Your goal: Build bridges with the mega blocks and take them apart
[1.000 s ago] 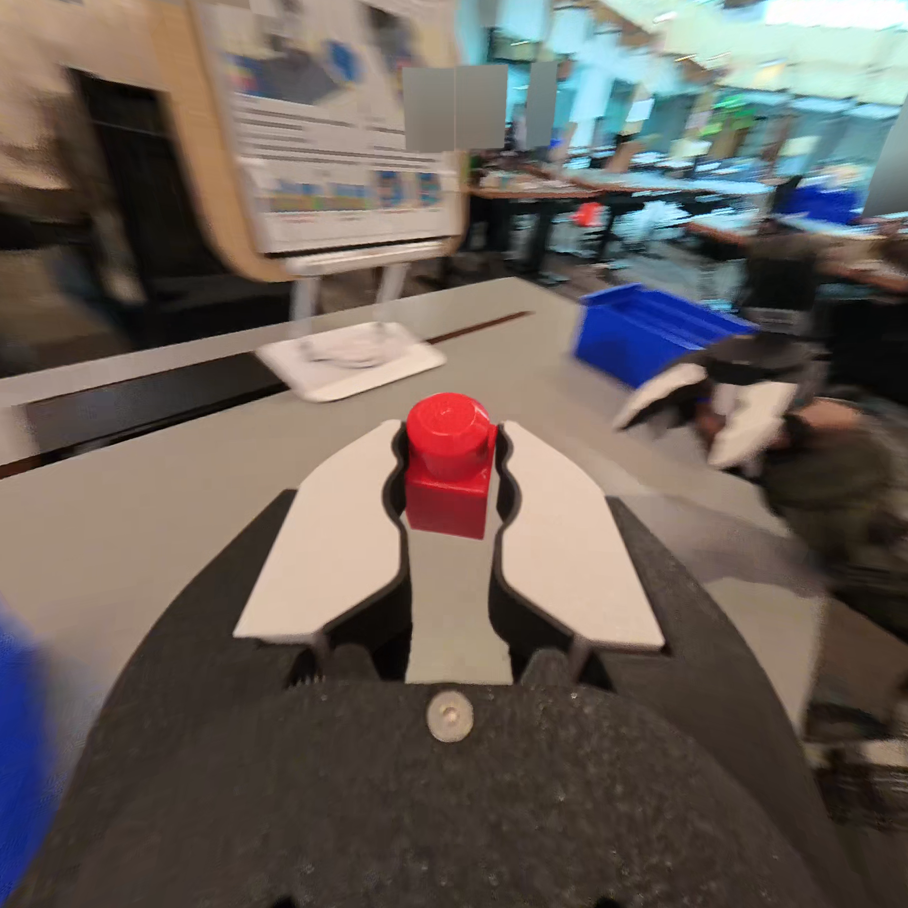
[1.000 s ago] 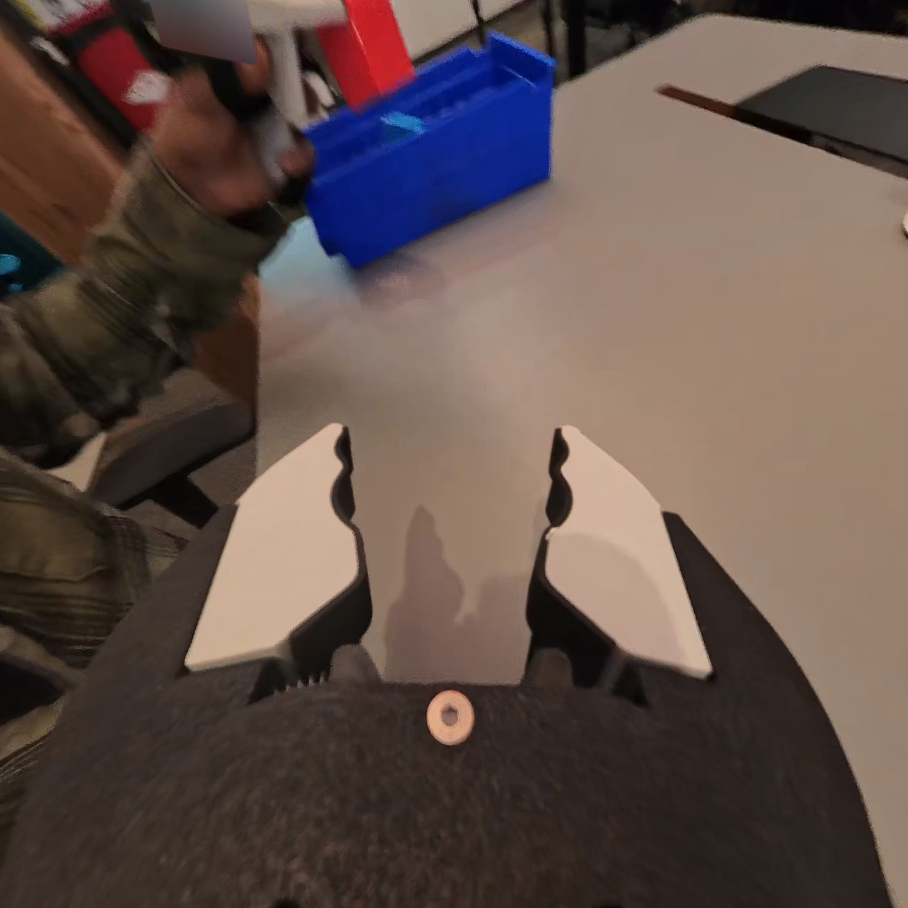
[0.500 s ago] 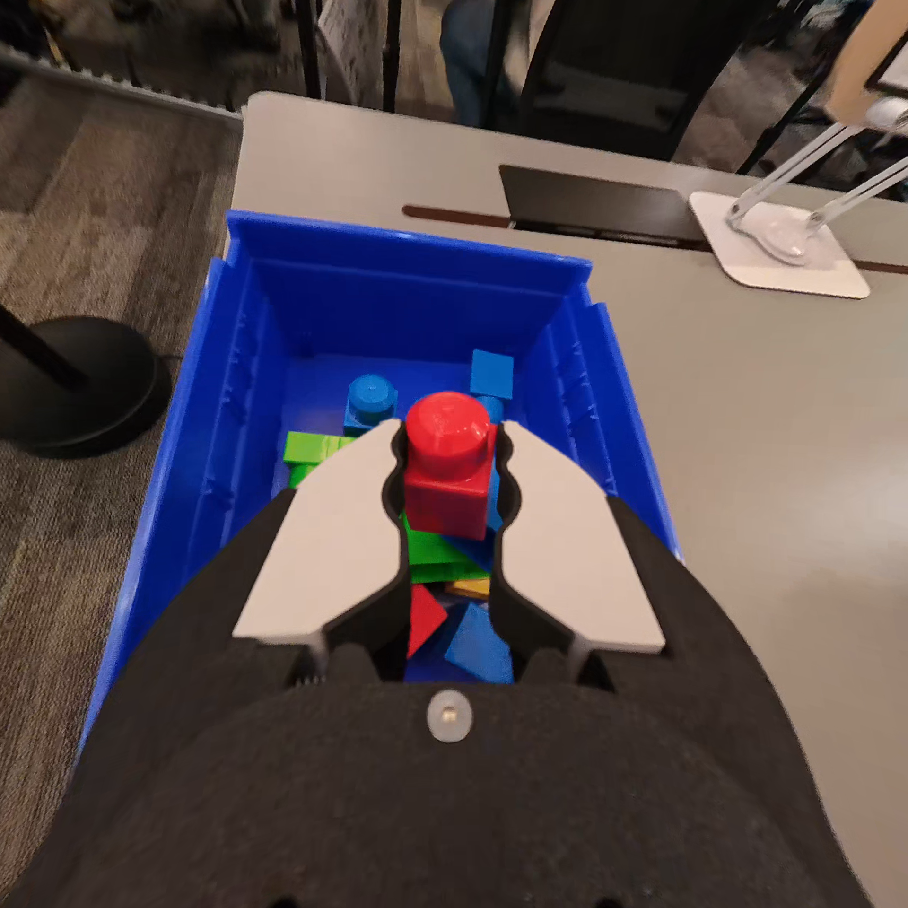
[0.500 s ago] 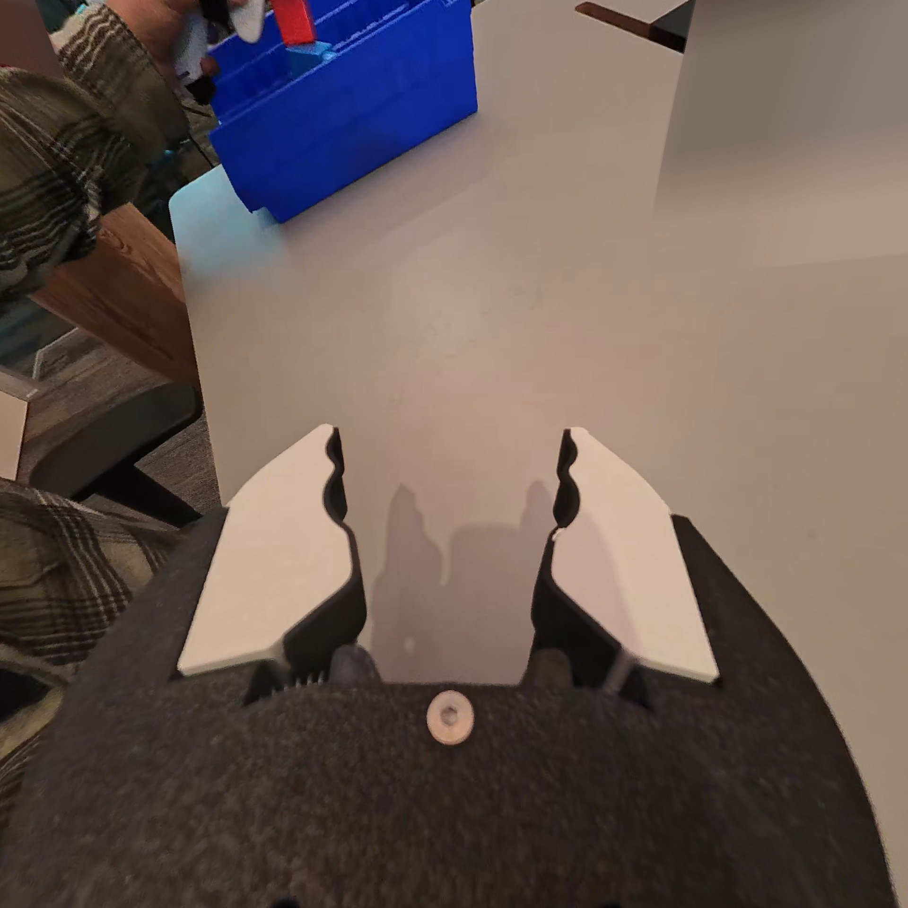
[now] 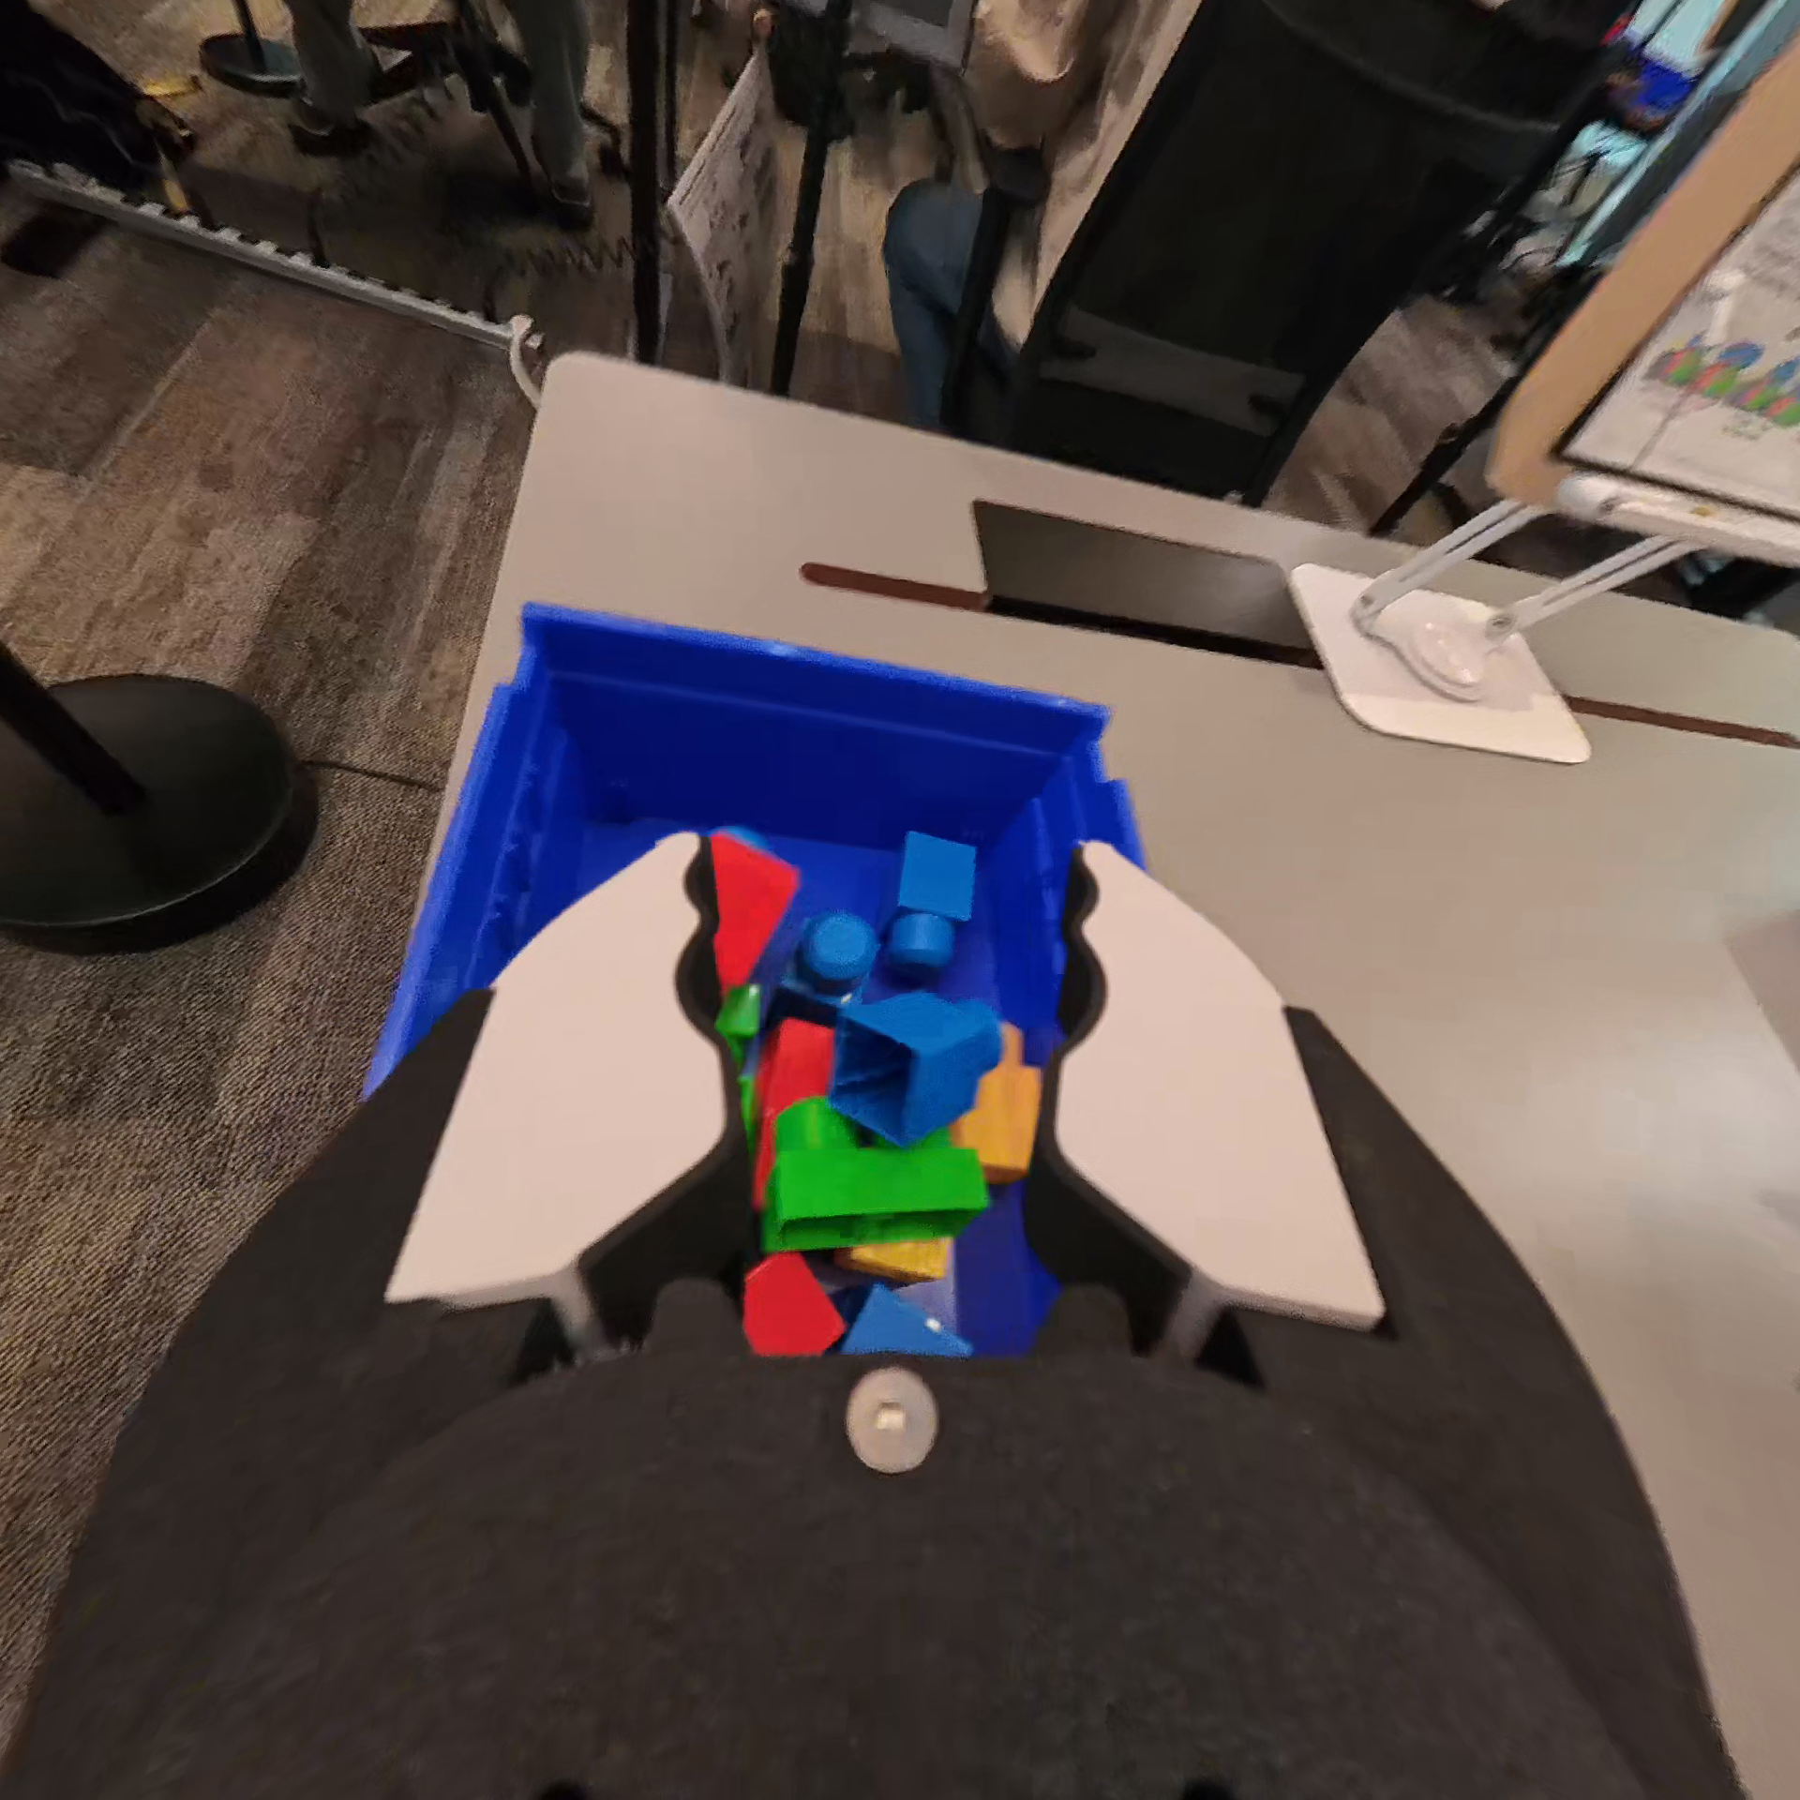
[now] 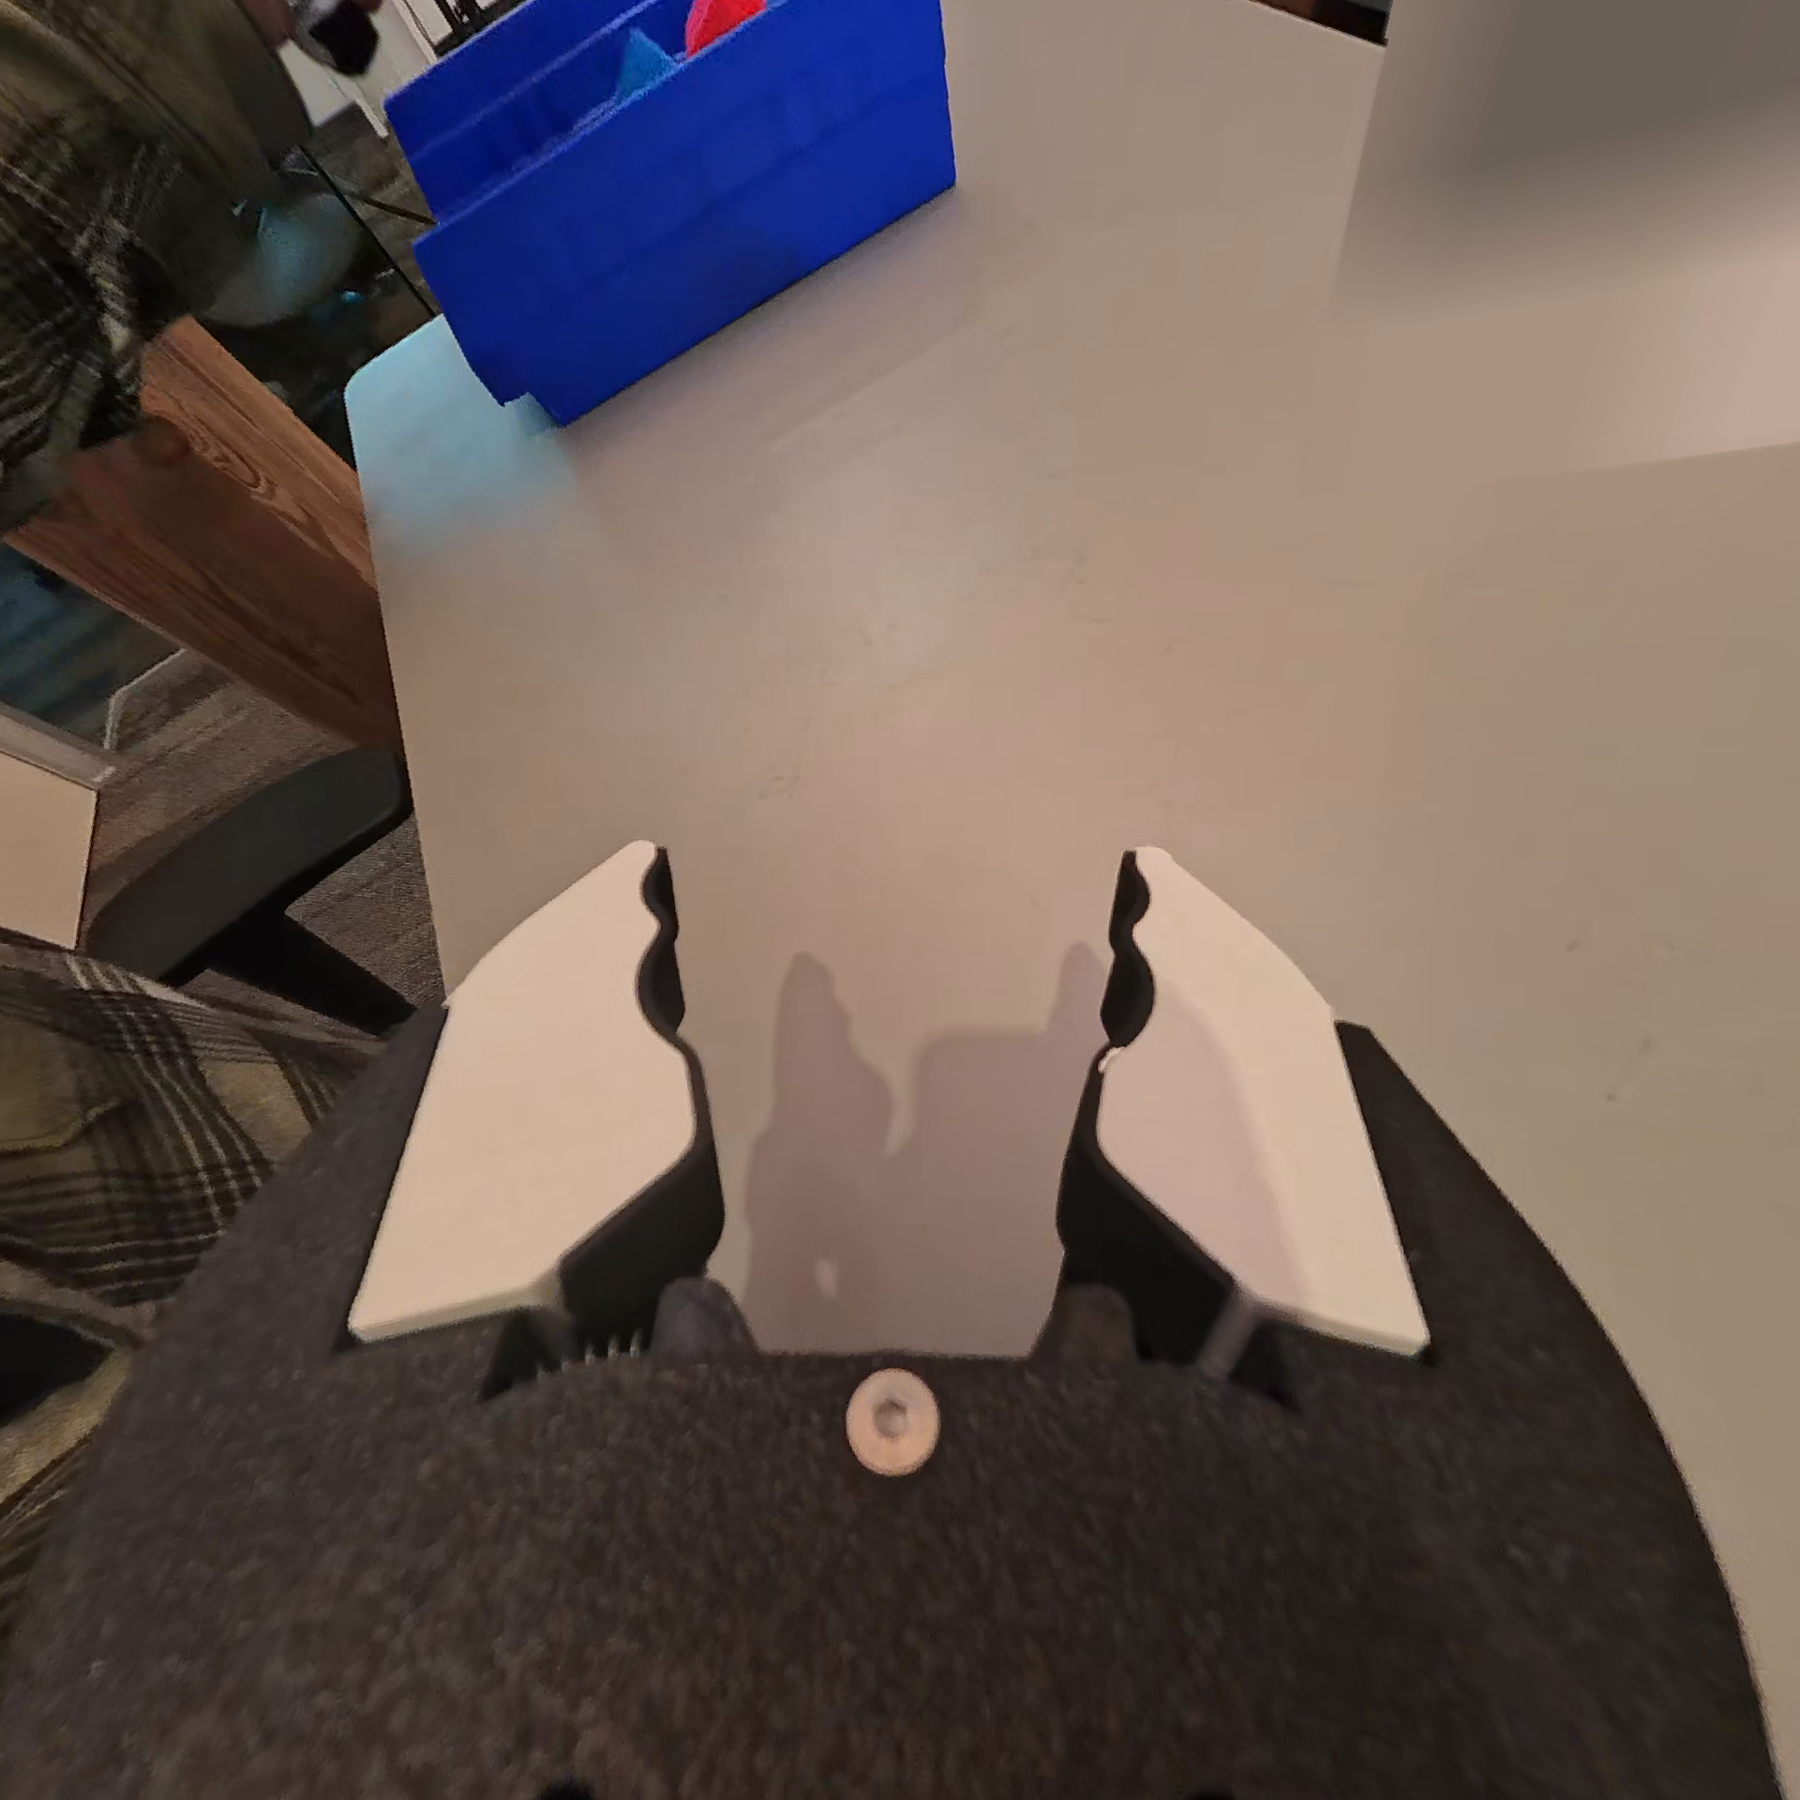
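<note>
Grey table [image 6: 974,633]: left gripper [image 5: 886,857] spread wide, empty, above blue bin [image 5: 779,701] of mega blocks [image 5: 867,1101]; right gripper [image 6: 894,857] spread wide, empty, near edge.

My bench: grey table [image 5: 1364,974], rounded corner, dark cable slot [image 5: 896,582] and black flap [image 5: 1120,575] along far edge. White lamp base [image 5: 1442,672] at my right. Floor is brown-grey carpet [image 5: 195,468]; round black stand base [image 5: 136,808] on it at my left. Black chair [image 5: 1218,321] behind table. Poster board [image 5: 1714,370] far right. Wooden cabinet [image 6: 214,545] beside table edge.
</note>
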A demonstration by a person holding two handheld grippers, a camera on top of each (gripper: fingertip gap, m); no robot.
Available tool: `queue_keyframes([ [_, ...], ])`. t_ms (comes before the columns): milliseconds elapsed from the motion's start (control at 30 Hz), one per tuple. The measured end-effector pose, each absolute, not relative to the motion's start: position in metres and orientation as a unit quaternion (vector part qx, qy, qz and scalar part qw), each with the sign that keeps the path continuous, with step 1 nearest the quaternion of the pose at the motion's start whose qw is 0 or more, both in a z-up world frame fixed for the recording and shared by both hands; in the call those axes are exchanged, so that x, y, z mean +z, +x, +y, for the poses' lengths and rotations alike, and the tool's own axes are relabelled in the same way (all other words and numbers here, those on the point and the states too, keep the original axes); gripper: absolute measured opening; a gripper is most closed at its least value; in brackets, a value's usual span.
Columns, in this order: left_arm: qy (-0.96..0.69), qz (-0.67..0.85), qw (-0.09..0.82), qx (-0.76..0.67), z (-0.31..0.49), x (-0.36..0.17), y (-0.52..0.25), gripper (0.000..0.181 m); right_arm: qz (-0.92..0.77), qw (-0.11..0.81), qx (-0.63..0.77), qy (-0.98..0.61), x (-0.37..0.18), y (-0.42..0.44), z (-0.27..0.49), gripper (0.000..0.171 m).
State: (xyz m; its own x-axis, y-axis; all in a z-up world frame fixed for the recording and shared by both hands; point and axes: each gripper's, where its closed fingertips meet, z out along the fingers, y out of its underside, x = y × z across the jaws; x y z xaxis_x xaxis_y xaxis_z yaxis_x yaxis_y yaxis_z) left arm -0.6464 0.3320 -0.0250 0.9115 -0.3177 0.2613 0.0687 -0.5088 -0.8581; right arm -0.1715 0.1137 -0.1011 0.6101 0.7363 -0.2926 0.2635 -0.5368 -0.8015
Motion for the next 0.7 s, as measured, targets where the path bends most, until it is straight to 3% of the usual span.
queue_keyframes([
  [333,-0.755,0.270,0.519,-0.296,0.260,0.030,-0.462,0.068,-0.299,0.378,0.317,-0.817,-0.101,-0.171,0.117,0.085],
  [533,-0.679,0.360,0.486,-0.415,0.176,0.009,-0.347,0.067,-0.272,0.422,0.302,-0.810,-0.077,-0.150,0.117,0.084],
  [700,-0.652,0.382,0.447,-0.479,0.125,-0.020,-0.309,0.066,-0.216,0.452,0.266,-0.824,-0.055,-0.073,0.098,0.081],
])
